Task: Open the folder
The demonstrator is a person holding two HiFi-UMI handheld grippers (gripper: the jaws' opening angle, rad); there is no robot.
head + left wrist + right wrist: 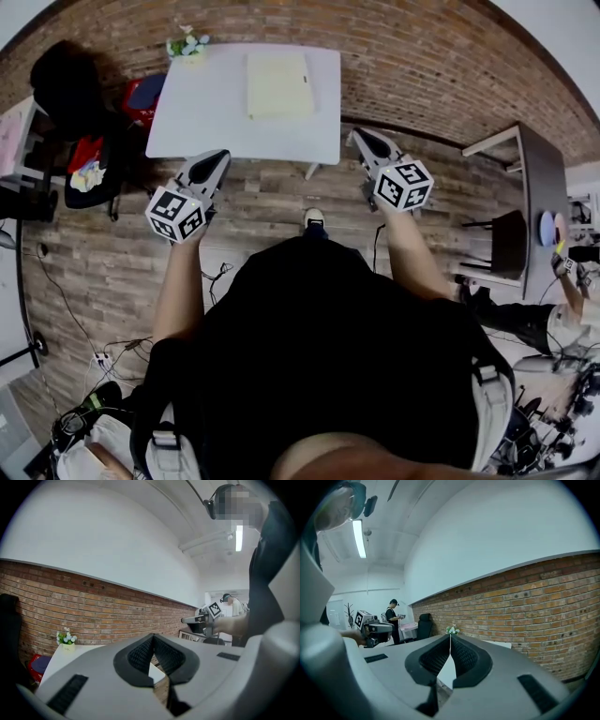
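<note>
A pale yellow folder (277, 84) lies closed on the far half of a small white table (206, 112). My left gripper (217, 159) hovers at the table's near edge, left of the folder, jaws shut and empty. My right gripper (360, 139) hangs just off the table's near right corner, also shut with nothing between its pads. In the left gripper view the shut left gripper (153, 637) points over the table (61, 660) toward the brick wall, and the right gripper (199, 619) shows at the right. In the right gripper view the shut right gripper (450, 637) faces the wall.
A small pot of white flowers (187, 43) stands at the table's far left corner. A black chair (66, 80) and a red bag (142, 94) sit left of the table. A dark side table (534, 187) stands at the right. Cables (84, 356) lie on the floor. Another person (393, 618) stands far off.
</note>
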